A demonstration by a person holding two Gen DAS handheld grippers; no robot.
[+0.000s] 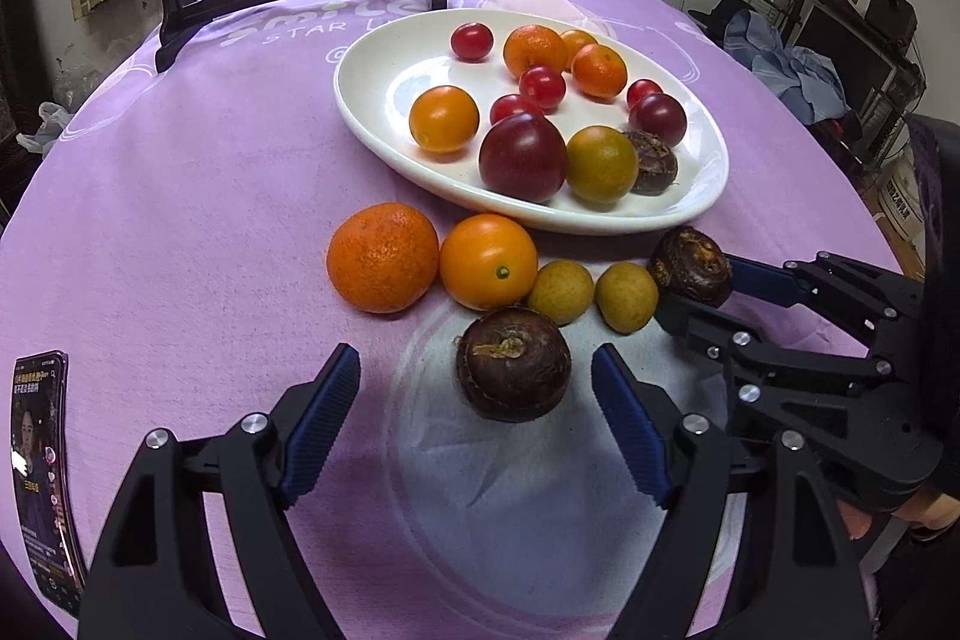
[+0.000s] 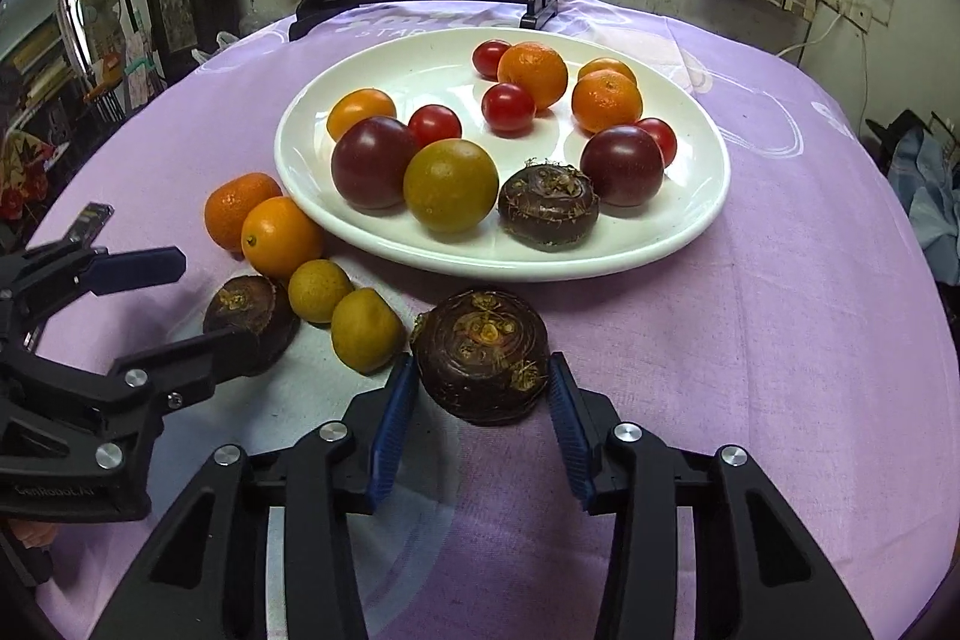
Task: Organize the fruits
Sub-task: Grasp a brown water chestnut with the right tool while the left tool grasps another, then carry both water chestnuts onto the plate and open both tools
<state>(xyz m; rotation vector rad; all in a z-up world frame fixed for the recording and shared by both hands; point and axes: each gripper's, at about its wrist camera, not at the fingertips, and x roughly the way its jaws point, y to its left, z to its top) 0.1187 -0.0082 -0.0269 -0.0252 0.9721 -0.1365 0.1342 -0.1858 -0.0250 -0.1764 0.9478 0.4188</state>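
**Two water chestnuts bracketed, plate waiting**

While the right gripper (image 2: 483, 403) has its blue pads drawn in against both flanks of a dark water chestnut (image 2: 482, 355), the jaws look clamped on it, though from behind I cannot be sure the left pad presses rather than merely touches. That corm sits on the purple tablecloth (image 2: 780, 340) at six o'clock of the white oval plate (image 2: 480, 268), just off its rim.

The left gripper (image 1: 477, 382) stands apart, its pads well clear of a second water chestnut (image 1: 513, 361) lying between them.

Beyond that corm, toward twelve o'clock, lie two small yellow-brown fruits (image 1: 561, 292), an orange tomato (image 1: 487, 261) and a mandarin (image 1: 383, 256), huddled close together. A phone (image 1: 42, 466) lies at the cloth's edge, at eight o'clock in the left view.

Risks, as I judge them: the chestnut is squat and rounded, so a grip low on its curve could squirt it out and send it rolling. The nearer yellow fruit sits just beside the right gripper's left finger and may be nudged. The two grippers work close together and could collide.

Both corms lie flat, scarred tops facing up, slightly toward the plate; their long axes run level across the cloth.
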